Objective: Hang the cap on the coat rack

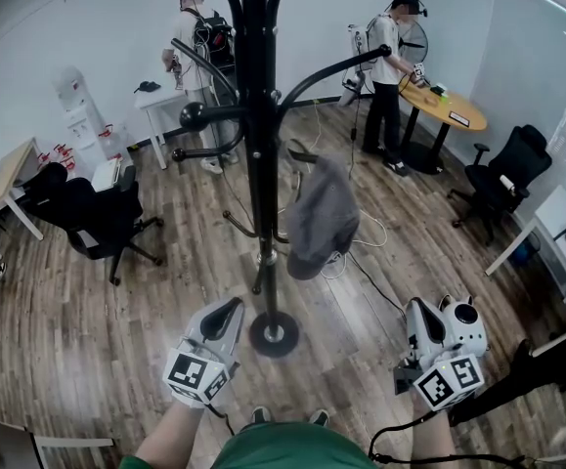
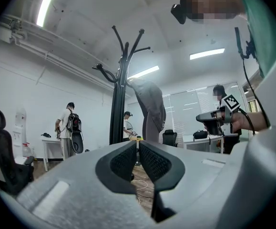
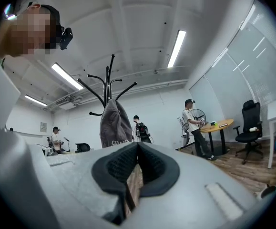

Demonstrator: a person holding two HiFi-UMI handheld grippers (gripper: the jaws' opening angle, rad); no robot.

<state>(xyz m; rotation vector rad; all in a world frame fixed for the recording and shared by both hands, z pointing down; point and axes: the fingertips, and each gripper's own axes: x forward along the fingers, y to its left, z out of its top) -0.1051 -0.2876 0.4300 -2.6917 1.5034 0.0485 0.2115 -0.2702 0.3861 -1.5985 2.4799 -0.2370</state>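
Observation:
The black coat rack (image 1: 254,115) stands on the wood floor straight ahead, its round base (image 1: 274,333) between my two grippers. A grey cap (image 1: 320,218) hangs from one of its right-hand hooks, clear of both grippers. My left gripper (image 1: 229,308) is low at the left of the base, shut and empty. My right gripper (image 1: 415,308) is low at the right, also shut with nothing in it. The left gripper view shows the cap (image 2: 152,106) drooping beside the pole (image 2: 118,94). In the right gripper view the cap (image 3: 115,125) hangs under the hooks (image 3: 109,78).
A person with a backpack (image 1: 196,37) stands at a white table (image 1: 160,101) behind the rack. Another person (image 1: 388,66) stands at a round wooden table (image 1: 449,106). Black office chairs (image 1: 97,218) (image 1: 505,174) sit left and right. Cables (image 1: 361,233) lie on the floor.

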